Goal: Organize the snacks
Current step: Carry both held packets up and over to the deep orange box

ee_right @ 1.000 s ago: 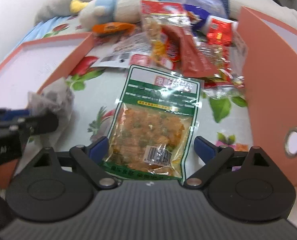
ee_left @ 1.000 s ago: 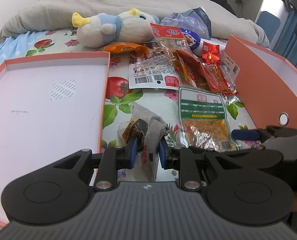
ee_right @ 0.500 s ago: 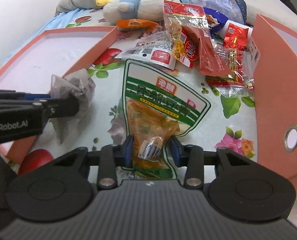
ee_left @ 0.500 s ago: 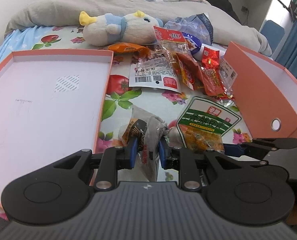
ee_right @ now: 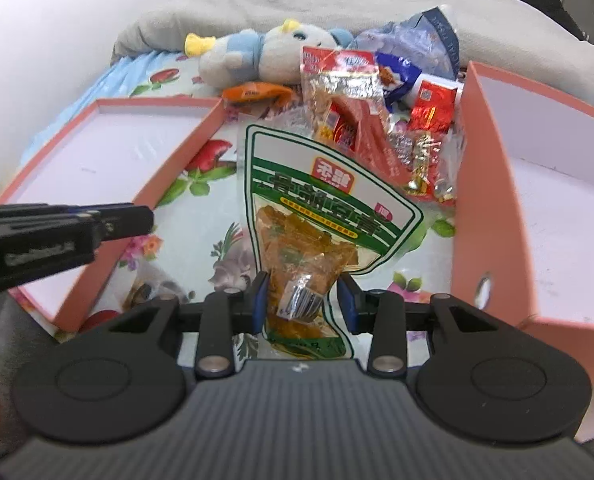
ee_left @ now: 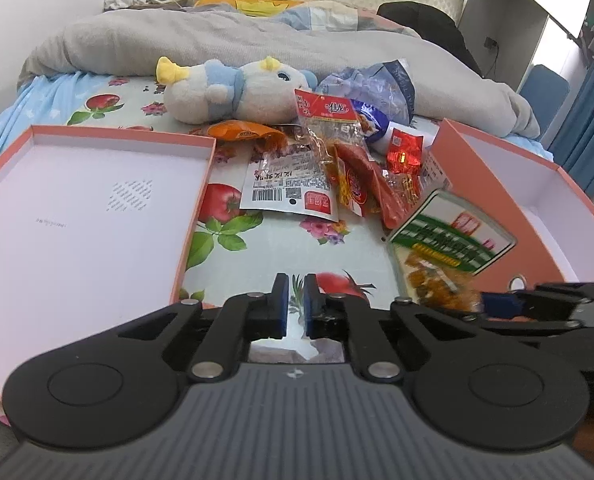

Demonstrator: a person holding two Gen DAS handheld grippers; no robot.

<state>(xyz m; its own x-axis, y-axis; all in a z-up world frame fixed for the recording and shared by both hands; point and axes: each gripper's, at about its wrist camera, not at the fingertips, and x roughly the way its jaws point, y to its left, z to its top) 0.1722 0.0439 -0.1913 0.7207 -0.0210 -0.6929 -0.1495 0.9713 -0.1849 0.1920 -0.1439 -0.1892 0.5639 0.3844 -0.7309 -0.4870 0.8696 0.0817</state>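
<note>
We are early in the sorting: both pink boxes, the left box [ee_left: 77, 208] and the right box [ee_right: 537, 184], look bare inside. Our right gripper [ee_right: 303, 302] has its fingers clamped on the green-labelled snack pouch [ee_right: 321, 216], raised above the bedsheet [ee_left: 289, 248]. Our left gripper [ee_left: 295, 308] has just closed, fingers nearly together with nothing visible between them. The snack pile [ee_left: 337, 160] waits beside a plush toy [ee_left: 225, 88] on a bed with a grey duvet [ee_left: 217, 36].
</note>
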